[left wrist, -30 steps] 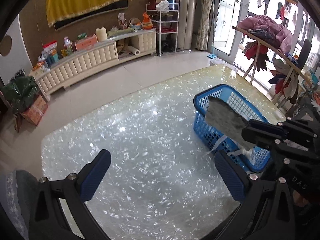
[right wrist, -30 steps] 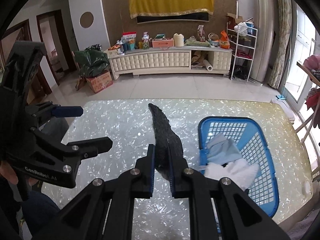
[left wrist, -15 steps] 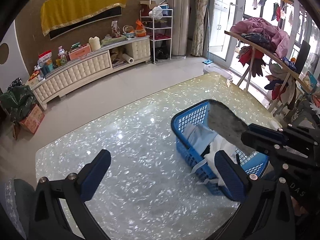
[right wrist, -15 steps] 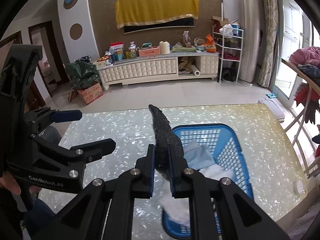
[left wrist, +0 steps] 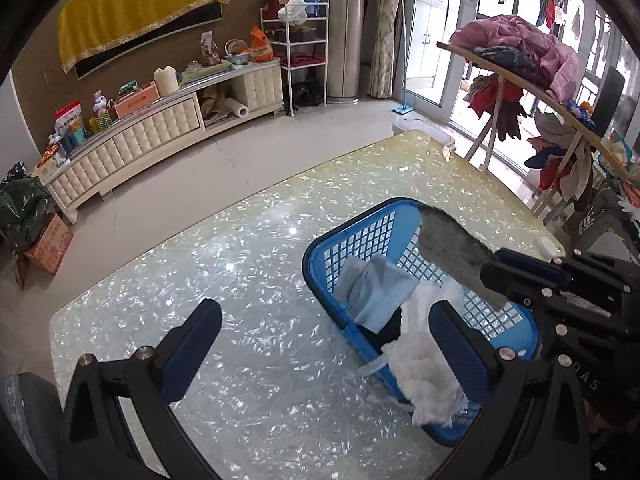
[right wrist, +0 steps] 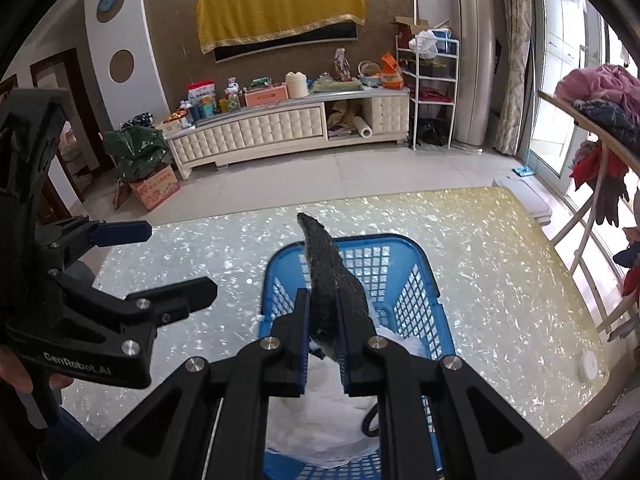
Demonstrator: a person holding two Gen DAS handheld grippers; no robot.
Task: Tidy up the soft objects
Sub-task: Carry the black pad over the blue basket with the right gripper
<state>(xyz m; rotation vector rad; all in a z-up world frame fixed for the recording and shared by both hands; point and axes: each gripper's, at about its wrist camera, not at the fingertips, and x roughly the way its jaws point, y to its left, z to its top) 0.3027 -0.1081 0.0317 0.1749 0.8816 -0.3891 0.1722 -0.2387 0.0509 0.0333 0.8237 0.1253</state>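
Fingers of the right gripper are clamped tight on a dark grey cloth, which stands up between the blue pads as a stiff, pointed flap. Seen from the left wrist camera, the same cloth juts out of that gripper over the far right part of a blue basket, above the rim and clear of the things inside.

The left gripper is spread wide with nothing between its two blue pads; one pad is over the bare table, the other is in front of the near end of the basket. In the right wrist view it is held off to the left of the basket, over the table, with part of a person's hand visible at its grip.

Inside the basket lie a light blue cloth and a white fluffy cloth, the white one spilling over the near rim. The basket sits on a table with a shimmering shell-pattern top. Beyond it are a cream cabinet along the wall and a clothes-laden rack by the windows.
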